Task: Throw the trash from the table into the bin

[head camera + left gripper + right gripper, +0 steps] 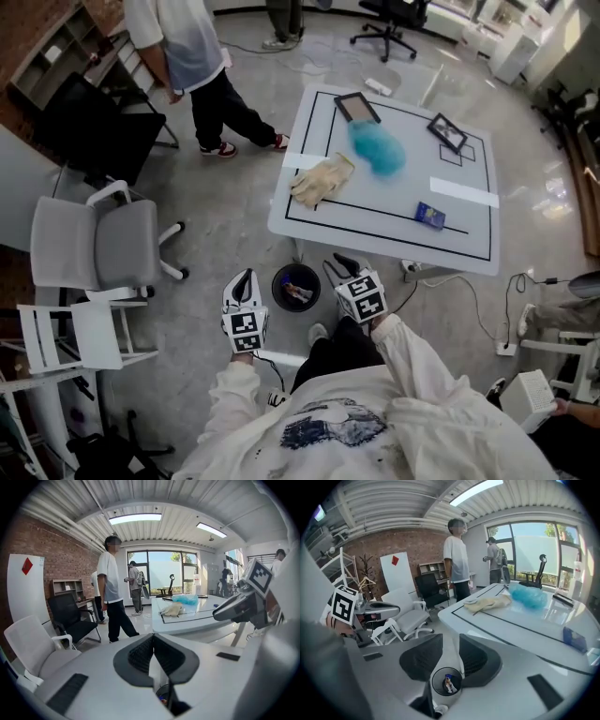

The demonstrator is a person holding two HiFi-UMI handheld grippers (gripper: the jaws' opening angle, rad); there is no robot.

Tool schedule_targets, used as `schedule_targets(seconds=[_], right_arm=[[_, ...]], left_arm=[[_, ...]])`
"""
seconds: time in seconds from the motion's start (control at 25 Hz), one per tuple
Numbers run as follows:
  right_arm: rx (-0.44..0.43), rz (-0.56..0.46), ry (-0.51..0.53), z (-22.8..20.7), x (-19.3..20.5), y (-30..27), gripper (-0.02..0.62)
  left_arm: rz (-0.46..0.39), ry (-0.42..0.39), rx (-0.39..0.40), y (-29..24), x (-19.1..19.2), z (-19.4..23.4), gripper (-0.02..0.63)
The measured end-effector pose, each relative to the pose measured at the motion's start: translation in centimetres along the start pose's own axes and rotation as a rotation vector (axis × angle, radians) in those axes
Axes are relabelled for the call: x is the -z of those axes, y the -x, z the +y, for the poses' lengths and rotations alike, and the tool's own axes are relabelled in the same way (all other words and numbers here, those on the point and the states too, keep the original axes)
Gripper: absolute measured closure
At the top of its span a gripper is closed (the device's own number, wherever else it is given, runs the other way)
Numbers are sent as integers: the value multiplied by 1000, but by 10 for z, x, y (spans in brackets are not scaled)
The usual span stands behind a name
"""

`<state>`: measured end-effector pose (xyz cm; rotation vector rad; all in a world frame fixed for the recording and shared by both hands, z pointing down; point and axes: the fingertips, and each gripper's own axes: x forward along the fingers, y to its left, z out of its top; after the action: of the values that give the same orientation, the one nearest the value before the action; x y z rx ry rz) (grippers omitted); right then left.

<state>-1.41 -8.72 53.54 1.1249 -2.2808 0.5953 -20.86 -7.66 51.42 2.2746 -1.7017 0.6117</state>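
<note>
On the white table lie cream gloves, a fluffy blue bundle and a small blue packet. The black bin stands on the floor by the table's near edge and holds some trash. Through the right gripper's jaws the bin shows from above. My left gripper hangs left of the bin; its jaws meet, with nothing in them. My right gripper hangs right of the bin. Its jaws stand a little apart, with nothing between them.
Two black frames and a white strip also lie on the table. A white office chair and a folding chair stand left. A person stands beyond the table's left corner. Cables run under the table.
</note>
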Motion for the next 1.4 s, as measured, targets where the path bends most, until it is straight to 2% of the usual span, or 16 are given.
schedule_targets(seconds=[0.28,0.56,0.76,1.04,1.4], right_arm=[[97,-106,-28,-22,-31,58,551],[201,-208,-35,-48,-53,125,577],[282,-293,-66,-66,-63,168,578],[384,-342,-112,-100,-60,218,578],[468,-391,-153,-149,-62,263,579]], left_arm=[[-66,-14,55,6,-48,-29,598],[-130,-60,136,7,-93,-69,598],[-164,-103,204,2,-121,-102,598],[-194,-140,299,-4,-151,-150,598],[-217,-189,353,-12,-183,-196,598]])
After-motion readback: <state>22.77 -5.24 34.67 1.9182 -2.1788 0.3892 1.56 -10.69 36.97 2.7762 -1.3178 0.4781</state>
